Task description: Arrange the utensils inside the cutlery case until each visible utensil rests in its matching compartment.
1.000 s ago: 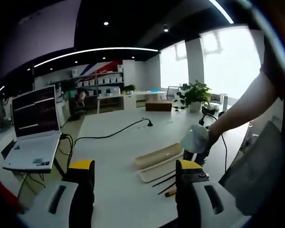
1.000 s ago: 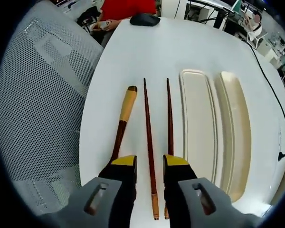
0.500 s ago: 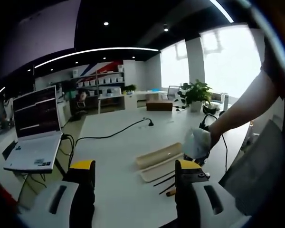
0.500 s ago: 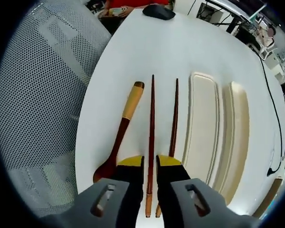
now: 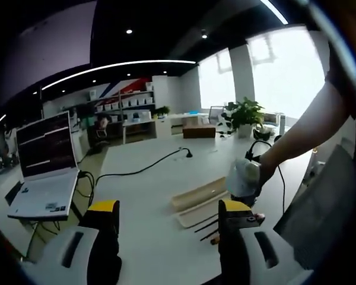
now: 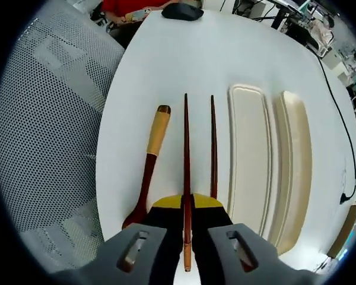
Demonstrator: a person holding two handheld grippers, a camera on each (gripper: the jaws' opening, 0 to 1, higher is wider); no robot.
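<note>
A: From the left gripper view, what do we have?

B: Our left gripper point(image 5: 169, 217) hangs above the white worktop point(image 5: 142, 178) with its jaws spread wide and nothing between them. Past them the cutlery case point(image 5: 203, 209) lies open beside its lid point(image 5: 199, 193); we cannot tell from here whether anything lies in it. A laptop point(image 5: 41, 166) sits well off to the left, a black cable point(image 5: 136, 169) runs across the worktop, and a potted plant point(image 5: 243, 116) stands at the far end. The person's arm point(image 5: 296, 136) reaches in from the right, holding the right gripper point(image 5: 244, 178) over the utensils.

A: And the right gripper view?

B: Here our right gripper point(image 6: 187, 205) has its jaws closed almost together on one chopstick point(image 6: 186, 154), near its thick end. The second chopstick point(image 6: 213, 148) lies on the worktop just beside it, next to the case. The wooden spoon point(image 6: 149, 166) (pale handle, dark bowl) lies on the other side, apart from both. The cutlery case point(image 6: 246, 148) has nothing in it, and neither has the lid point(image 6: 293, 154) next to it. A mesh chair back point(image 6: 47, 119) stands off the worktop's edge, and a black mouse point(image 6: 181, 10) rests at the far end.
</note>
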